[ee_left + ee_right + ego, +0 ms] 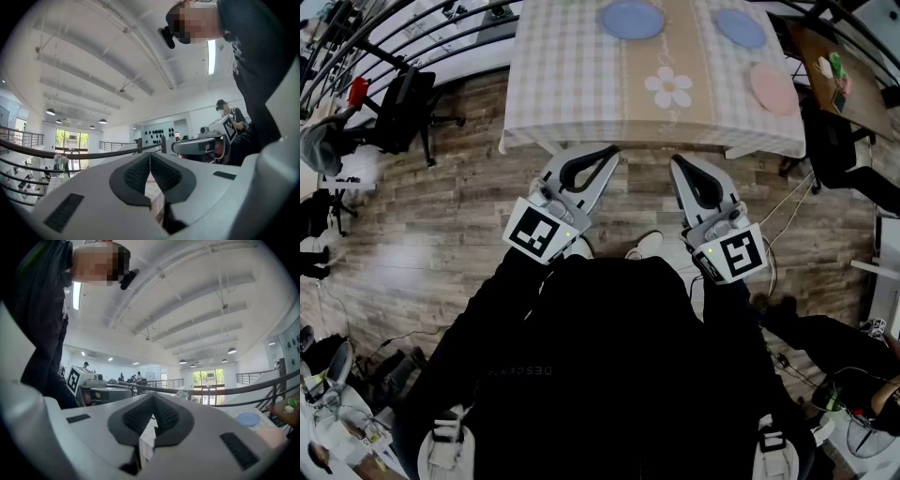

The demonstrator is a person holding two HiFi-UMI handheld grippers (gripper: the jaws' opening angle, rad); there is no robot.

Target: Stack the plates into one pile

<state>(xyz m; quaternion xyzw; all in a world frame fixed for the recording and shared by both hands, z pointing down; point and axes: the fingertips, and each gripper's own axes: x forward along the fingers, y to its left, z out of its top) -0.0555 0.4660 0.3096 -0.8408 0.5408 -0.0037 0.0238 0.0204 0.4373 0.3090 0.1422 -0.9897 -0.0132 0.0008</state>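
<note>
Three plates lie apart on the checked tablecloth of the table (572,84): a blue plate (632,19) at the far middle, a second blue plate (740,28) at the far right, and a pink plate (774,89) near the right edge. Both grippers hover level over the wood floor, short of the table's near edge. My left gripper (611,149) is shut and holds nothing, its pads meeting in the left gripper view (150,155). My right gripper (678,160) is shut and empty too (153,398). The right gripper view shows a blue plate (248,418) and the pink plate (271,436) low at the right.
A black office chair (405,108) stands left of the table by a curved railing (384,42). A brown side table (839,70) and a dark chair (836,148) stand at the right. Cables (787,220) trail over the floor at the right.
</note>
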